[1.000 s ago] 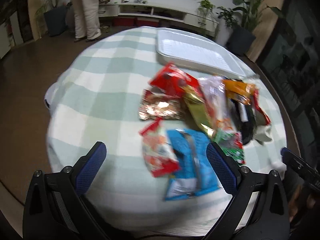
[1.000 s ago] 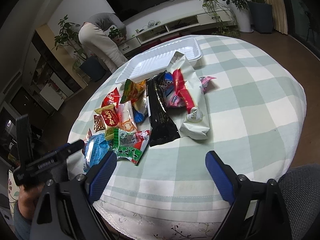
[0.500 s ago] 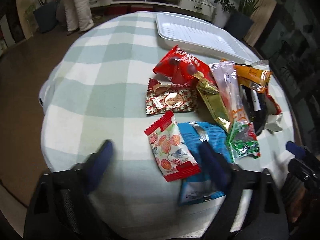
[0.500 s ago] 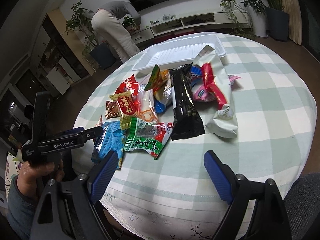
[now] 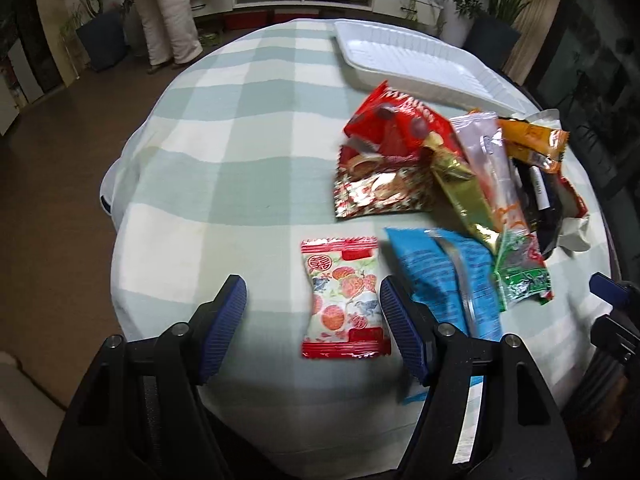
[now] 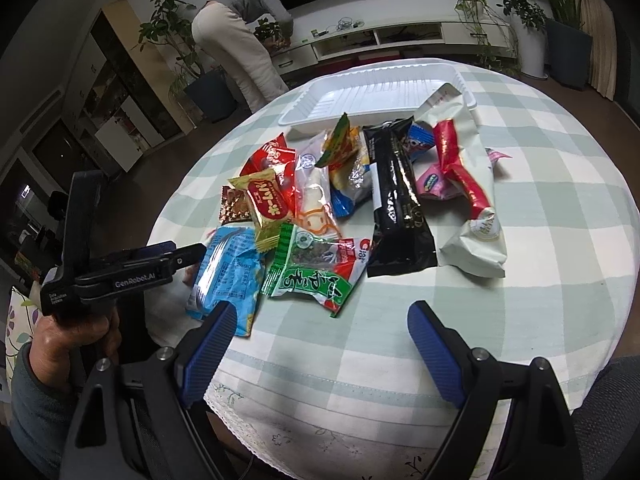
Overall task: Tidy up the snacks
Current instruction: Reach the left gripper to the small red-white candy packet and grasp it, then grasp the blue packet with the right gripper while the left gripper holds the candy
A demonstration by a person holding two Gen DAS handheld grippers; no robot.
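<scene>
Two grippers hang over a round tabletop (image 5: 248, 128) covered in a pale green and white checked cloth. The left gripper (image 5: 312, 312) points steeply down at a small red-and-white candy packet (image 5: 344, 300) printed with fruit, which lies flat on the cloth apart from the main heap; the packet sits between the blue fingers (image 5: 224, 320), nearer the right-hand one, and neither pad presses on it, though the jaws have just been closing around it. Just to its right lies a blue packet (image 5: 444, 280), partly under the gripper's right finger. Beyond that the heap of snacks spreads toward the far edge: a green packet (image 6: 316, 268), a long black packet (image 6: 396, 200), a big white bag (image 6: 476, 200) with a red stripe, a red bag (image 5: 396, 124), a shiny foil packet (image 5: 380, 192) and a gold one (image 6: 268, 200). A white ribbed tray (image 6: 384, 96) stands at the far side of the tabletop, its near edge touched by the heap. The right gripper (image 6: 320, 348) hovers over bare cloth at the near edge, fingers spread wide with nothing between them. In the right wrist view a hand (image 6: 72, 340) in a grey-green sleeve grips the left tool's handle. A person (image 6: 240, 40) bends over by the low white cabinet behind.
</scene>
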